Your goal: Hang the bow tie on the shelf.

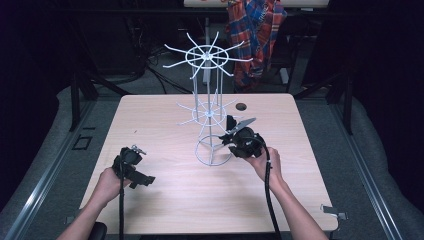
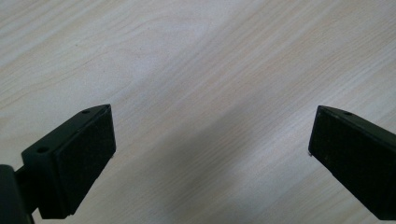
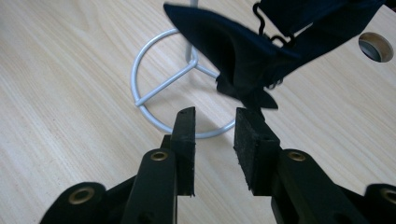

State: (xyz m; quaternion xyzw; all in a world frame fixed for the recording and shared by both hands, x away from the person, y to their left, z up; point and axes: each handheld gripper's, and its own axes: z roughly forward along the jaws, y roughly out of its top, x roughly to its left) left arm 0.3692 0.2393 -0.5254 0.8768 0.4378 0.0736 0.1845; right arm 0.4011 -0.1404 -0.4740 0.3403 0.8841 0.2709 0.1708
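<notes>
A white wire rack (image 1: 206, 56) with two tiers of spokes stands on the wooden table (image 1: 165, 200). A dark cloth piece (image 3: 243, 51) on a small black hook (image 3: 264, 23) hangs at the lower tier, above the rack's ring base (image 3: 140, 70). My right gripper (image 3: 215, 116) sits just below the cloth's lower tip with a narrow gap between its pads and nothing in the gap. In the high view the right gripper (image 1: 228, 140) is at the rack's right side beside the cloth (image 1: 231, 123). My left gripper (image 2: 212, 135) is wide open over bare wood, at the front left (image 1: 142, 181).
A round hole (image 1: 241, 106) is in the tabletop behind the rack. A plaid shirt (image 1: 255, 35) hangs on a stand beyond the table's far edge. Cables trail from both grippers toward the near edge. Dark floor and frame legs surround the table.
</notes>
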